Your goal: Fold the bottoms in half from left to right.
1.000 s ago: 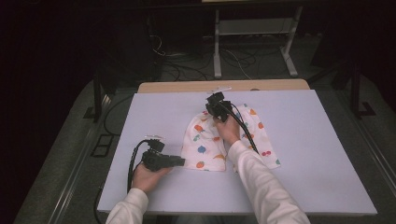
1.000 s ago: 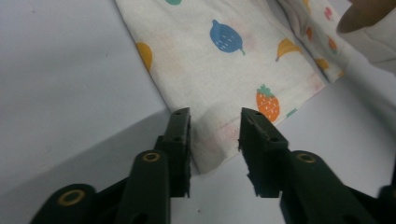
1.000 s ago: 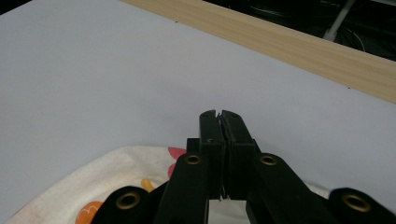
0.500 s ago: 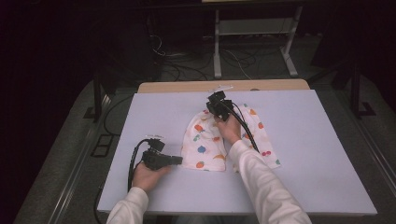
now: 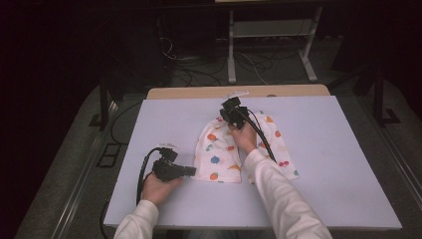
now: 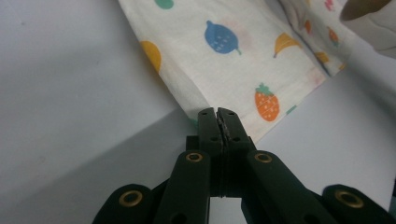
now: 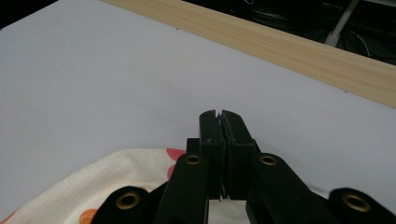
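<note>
A white cloth (image 5: 219, 154) printed with coloured fruit lies partly folded in the middle of the pale table (image 5: 338, 149). My left gripper (image 5: 193, 172) lies low at the cloth's near left corner. In the left gripper view the jaws (image 6: 218, 112) are shut, with the cloth's (image 6: 233, 60) corner edge pinched at their tips. My right gripper (image 5: 228, 113) sits at the cloth's far edge. Its jaws (image 7: 219, 114) are shut and point toward the table's far side, and the cloth (image 7: 93, 186) rises up to their base.
A wooden strip (image 5: 199, 93) runs along the table's far edge, also seen as a wooden strip (image 7: 303, 51) ahead of the right jaws. A white sleeve (image 6: 369, 23) crosses beyond the cloth. A metal stand (image 5: 268, 35) and cables sit on the dark floor behind.
</note>
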